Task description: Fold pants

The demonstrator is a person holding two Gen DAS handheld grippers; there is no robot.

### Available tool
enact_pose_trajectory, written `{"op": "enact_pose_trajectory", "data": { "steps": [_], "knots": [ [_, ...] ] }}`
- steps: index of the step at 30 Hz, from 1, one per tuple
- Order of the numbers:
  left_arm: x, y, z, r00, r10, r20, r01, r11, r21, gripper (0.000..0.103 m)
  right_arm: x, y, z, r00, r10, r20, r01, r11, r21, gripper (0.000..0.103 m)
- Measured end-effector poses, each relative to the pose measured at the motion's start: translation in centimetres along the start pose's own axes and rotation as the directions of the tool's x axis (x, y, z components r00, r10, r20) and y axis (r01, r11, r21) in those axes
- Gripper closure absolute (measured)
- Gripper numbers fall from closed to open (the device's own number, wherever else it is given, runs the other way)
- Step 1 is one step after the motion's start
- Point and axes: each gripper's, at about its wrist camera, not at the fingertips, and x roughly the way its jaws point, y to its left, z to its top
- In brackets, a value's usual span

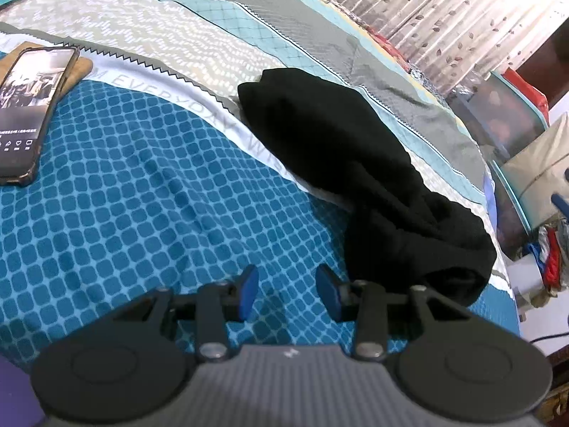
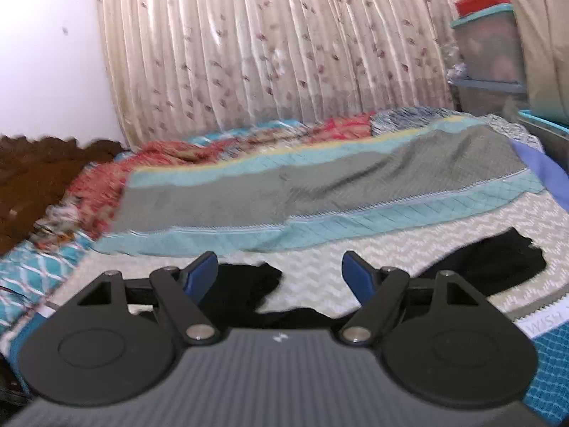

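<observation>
On your far left a phone [image 1: 26, 114] lies near the bedspread [image 1: 149, 192] edge, with open blue fabric beside it. Your left gripper [image 1: 287, 293] hovers with jaws apart, nothing between them. The black pants [image 1: 373, 178] lie bunched right, by the bed's edge. Your right gripper [image 2: 279, 277] gapes empty above them.

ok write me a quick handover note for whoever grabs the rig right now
Left tool: part open, nothing between its pads, low over the blue bedspread beside the pants.
Right tool: open, empty, pointing across the bed towards the curtain.
Black pants: bunched on the bed, near a phone.
Done: no neat fold visible.
Left: spread flat, fold.
</observation>
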Motion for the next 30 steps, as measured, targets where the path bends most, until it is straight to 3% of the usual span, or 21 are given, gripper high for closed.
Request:
{"op": "enact_pose_trajectory", "data": {
  "steps": [2, 4, 7, 9, 11, 14, 15, 16, 17, 18, 20, 21, 22, 24, 27, 28, 30],
  "knots": [
    [-0.1, 0.1, 0.0, 1.0, 0.001, 0.001, -0.001, 1.0, -0.002, 0.066, 0.2, 2.0, -0.2, 0.992, 0.122, -0.043, -0.124, 0.991, -0.052, 0.023],
    [-0.3, 0.1, 0.0, 1.0, 0.004, 0.007, -0.004, 1.0, -0.004, 0.067, 0.9, 4.7, -1.0, 0.968, 0.216, -0.125, -0.231, 0.965, -0.125, 0.024],
    [-1.0, 0.3, -0.2, 1.0, 0.013, 0.019, -0.013, 1.0, -0.008, 0.066, 3.5, 9.1, -3.7, 0.889, 0.331, -0.317, -0.406, 0.889, -0.212, 0.025],
    [-1.7, 0.4, -0.3, 0.999, 0.023, 0.027, -0.023, 1.0, -0.011, 0.066, 5.7, 11.2, -5.9, 0.846, 0.323, -0.424, -0.457, 0.849, -0.266, 0.026],
    [-2.2, 0.7, -0.4, 0.999, 0.032, 0.036, -0.031, 0.999, -0.015, 0.066, 8.3, 12.4, -8.0, 0.817, 0.267, -0.512, -0.471, 0.82, -0.324, 0.026],
    [-2.8, 1.2, -0.6, 0.998, 0.037, 0.046, -0.036, 0.999, -0.032, 0.066, 11.5, 13.2, -11.7, 0.799, 0.063, -0.598, -0.411, 0.784, -0.466, 0.026],
    [-2.9, 1.4, -0.7, 0.998, 0.039, 0.046, -0.037, 0.999, -0.037, 0.066, 12.6, 12.9, -12.8, 0.783, 0.008, -0.622, -0.398, 0.775, -0.491, 0.033],
    [-2.9, 1.5, -0.7, 0.998, 0.04, 0.046, -0.038, 0.998, -0.042, 0.066, 13.2, 12.4, -13.3, 0.77, -0.016, -0.638, -0.392, 0.778, -0.492, 0.052],
    [-3.0, 1.7, -0.7, 0.998, 0.042, 0.047, -0.04, 0.998, -0.046, 0.066, 13.8, 11.8, -13.8, 0.755, -0.031, -0.656, -0.384, 0.789, -0.479, 0.059],
    [-3.1, 1.8, -0.7, 0.998, 0.044, 0.049, -0.042, 0.998, -0.049, 0.066, 14.1, 11.3, -13.6, 0.747, -0.015, -0.665, -0.381, 0.81, -0.446, 0.078],
    [-3.4, 2.1, -0.6, 0.997, 0.046, 0.055, -0.043, 0.997, -0.058, 0.066, 14.6, 10.1, -11.5, 0.708, 0.086, -0.701, -0.365, 0.894, -0.26, 0.085],
    [-3.5, 2.3, -0.5, 0.997, 0.047, 0.059, -0.043, 0.997, -0.063, 0.066, 14.4, 9.7, -10.3, 0.705, 0.153, -0.692, -0.365, 0.915, -0.17, 0.086],
    [-3.7, 2.5, -0.4, 0.997, 0.049, 0.063, -0.044, 0.997, -0.069, 0.066, 13.9, 9.2, -8.4, 0.703, 0.277, -0.655, -0.393, 0.919, -0.033, 0.087],
    [-3.9, 2.9, -0.2, 0.996, 0.053, 0.071, -0.047, 0.996, -0.078, 0.066, 12.6, 9.1, -5.1, 0.695, 0.464, -0.549, -0.468, 0.872, 0.144, 0.087],
    [-4.4, 3.4, 0.0, 0.994, 0.062, 0.089, -0.053, 0.994, -0.095, 0.066, 10.0, 8.5, -0.4, 0.651, 0.709, -0.272, -0.624, 0.703, 0.34, 0.086],
    [-4.4, 3.5, 0.1, 0.994, 0.062, 0.091, -0.053, 0.993, -0.102, 0.066, 9.6, 8.3, 0.1, 0.625, 0.754, -0.203, -0.656, 0.648, 0.388, 0.086],
    [-4.4, 3.9, 0.1, 0.994, 0.06, 0.088, -0.049, 0.992, -0.119, 0.066, 10.2, 6.7, -0.8, 0.544, 0.835, -0.08, -0.688, 0.499, 0.526, 0.084]
  ]
}}
